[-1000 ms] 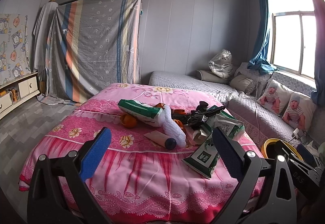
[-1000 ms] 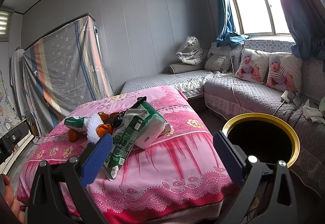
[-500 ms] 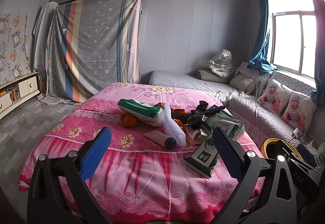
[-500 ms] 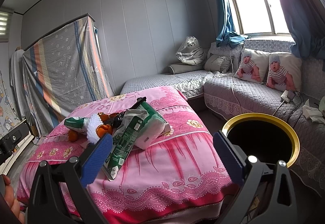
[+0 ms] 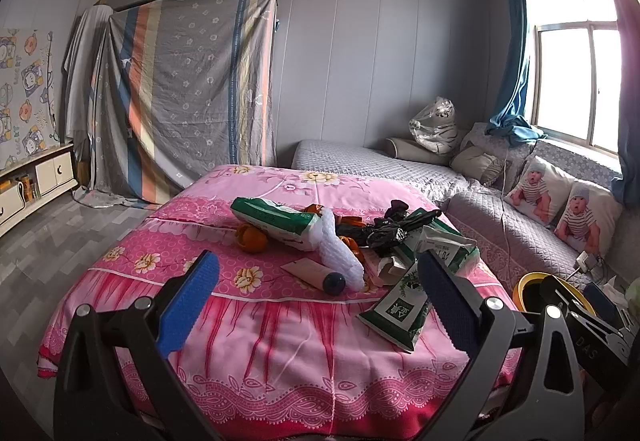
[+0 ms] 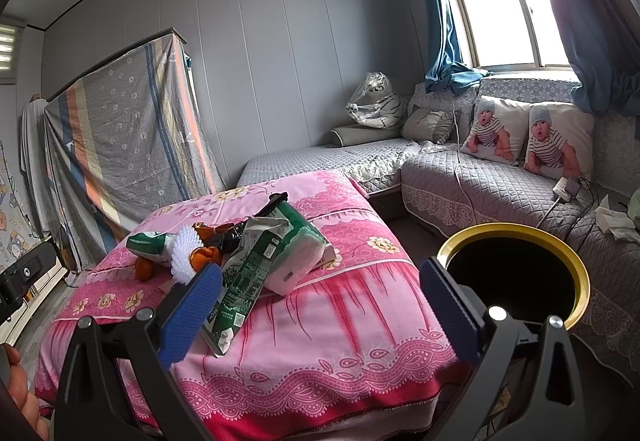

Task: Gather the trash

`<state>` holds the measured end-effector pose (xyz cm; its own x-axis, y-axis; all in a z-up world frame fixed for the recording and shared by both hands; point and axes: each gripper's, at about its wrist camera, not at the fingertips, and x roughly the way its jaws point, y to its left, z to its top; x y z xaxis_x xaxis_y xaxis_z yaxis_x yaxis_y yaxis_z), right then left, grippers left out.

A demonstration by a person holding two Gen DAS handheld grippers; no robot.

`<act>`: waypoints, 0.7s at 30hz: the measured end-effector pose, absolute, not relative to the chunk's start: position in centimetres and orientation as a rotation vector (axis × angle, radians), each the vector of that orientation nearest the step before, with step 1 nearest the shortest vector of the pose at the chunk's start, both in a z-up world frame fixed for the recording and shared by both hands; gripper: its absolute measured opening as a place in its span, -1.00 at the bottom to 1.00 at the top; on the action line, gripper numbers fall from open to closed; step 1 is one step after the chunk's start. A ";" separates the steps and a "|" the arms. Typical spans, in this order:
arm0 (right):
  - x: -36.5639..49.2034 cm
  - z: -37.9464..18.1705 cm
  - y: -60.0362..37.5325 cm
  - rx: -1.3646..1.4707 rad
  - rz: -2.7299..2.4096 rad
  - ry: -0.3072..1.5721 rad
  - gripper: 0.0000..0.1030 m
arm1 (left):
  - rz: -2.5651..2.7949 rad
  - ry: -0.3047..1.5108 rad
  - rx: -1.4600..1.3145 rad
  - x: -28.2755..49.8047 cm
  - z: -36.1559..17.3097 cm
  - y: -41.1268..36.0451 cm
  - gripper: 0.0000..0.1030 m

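A pile of trash lies on the pink-covered table (image 5: 280,325): a green and white wrapper pack (image 5: 276,219), white foam netting (image 5: 340,247), orange peel (image 5: 252,237), a beige tube with a dark cap (image 5: 314,275), black plastic (image 5: 396,227) and a flat green carton (image 5: 400,311). The carton (image 6: 244,277) and a green tissue pack (image 6: 296,249) show in the right wrist view. A black bin with a yellow rim (image 6: 560,241) stands right of the table. My left gripper (image 5: 316,301) and right gripper (image 6: 316,305) are open, empty, short of the pile.
A grey quilted sofa (image 6: 480,185) with baby-print cushions (image 6: 528,137) runs along the right wall under the window. A cloth-draped frame (image 5: 184,97) stands behind the table. A low white cabinet (image 5: 36,181) is at the far left. A power strip and cable (image 6: 566,187) lie on the sofa.
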<state>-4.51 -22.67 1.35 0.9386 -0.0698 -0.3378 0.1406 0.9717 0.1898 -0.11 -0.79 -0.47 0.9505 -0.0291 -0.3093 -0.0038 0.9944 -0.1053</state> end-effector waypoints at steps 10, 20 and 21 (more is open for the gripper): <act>-4.5 1.4 -22.7 0.215 -0.109 0.336 0.86 | -0.014 0.317 -0.105 -0.1 -0.5 -0.8 0.84; -4.7 1.9 -23.9 0.273 -0.106 0.304 0.86 | -0.060 0.337 -0.127 -0.2 -0.8 -0.5 0.84; -4.7 2.3 -24.3 0.286 -0.095 0.303 0.86 | -0.074 0.337 -0.130 -0.3 -0.9 -0.5 0.84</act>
<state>-4.66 -24.30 2.27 0.9504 -0.0498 -0.3070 0.1351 0.9552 0.2633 -0.29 -0.50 -0.94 0.9413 -0.0938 -0.3243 0.0506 0.9890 -0.1391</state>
